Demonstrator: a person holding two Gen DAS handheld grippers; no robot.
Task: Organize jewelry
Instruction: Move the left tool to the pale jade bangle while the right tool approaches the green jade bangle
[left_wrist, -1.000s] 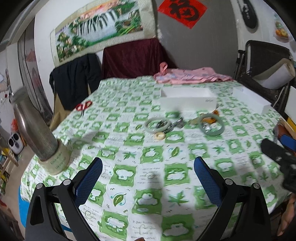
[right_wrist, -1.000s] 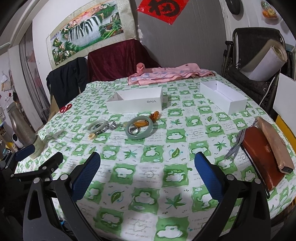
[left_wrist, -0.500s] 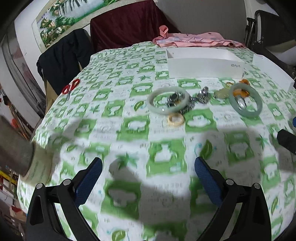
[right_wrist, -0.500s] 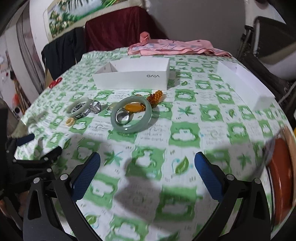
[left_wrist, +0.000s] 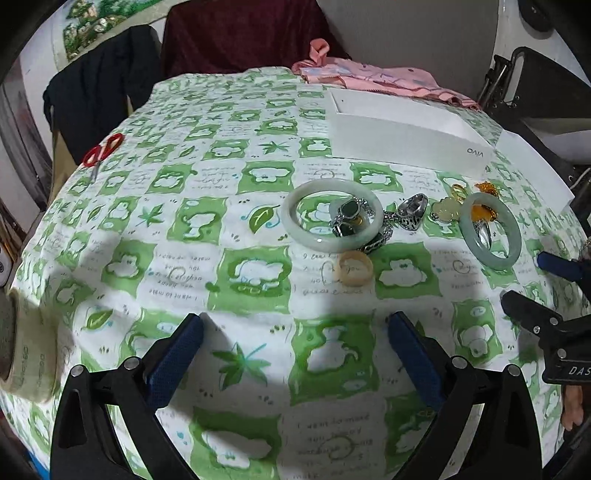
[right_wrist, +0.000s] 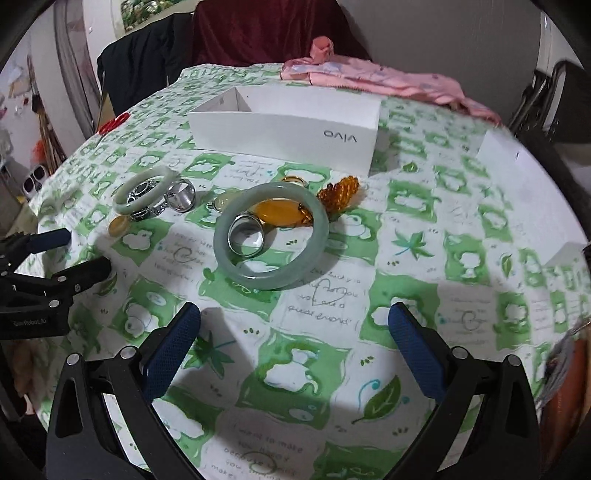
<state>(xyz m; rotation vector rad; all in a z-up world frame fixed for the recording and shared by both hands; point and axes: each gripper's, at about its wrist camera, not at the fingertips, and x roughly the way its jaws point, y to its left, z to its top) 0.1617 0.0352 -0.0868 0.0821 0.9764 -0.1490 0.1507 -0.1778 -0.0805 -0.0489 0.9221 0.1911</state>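
Note:
Jewelry lies on the green-and-white tablecloth in front of a white open box (left_wrist: 406, 129) (right_wrist: 288, 129). A pale jade bangle (left_wrist: 331, 219) (right_wrist: 144, 189) rings several dark pieces. A small cream ring (left_wrist: 355, 272) (right_wrist: 119, 225) lies near it. A darker jade bangle (right_wrist: 271, 235) (left_wrist: 490, 229) holds a silver ring (right_wrist: 246, 234) and an amber pendant (right_wrist: 280, 213). Amber beads (right_wrist: 338, 192) lie beside it. My left gripper (left_wrist: 293, 354) is open and empty, just short of the cream ring. My right gripper (right_wrist: 293, 350) is open and empty, just short of the darker bangle.
Red scissors (left_wrist: 102, 149) lie at the table's left edge. A second white box (right_wrist: 506, 153) stands at the right. Pink cloth (right_wrist: 369, 79) lies behind the boxes. A steel flask base (left_wrist: 14, 332) stands at the near left. Chairs surround the table.
Both grippers have moved forward and down toward the jewelry, which now looks much larger and closer. Both stay open.

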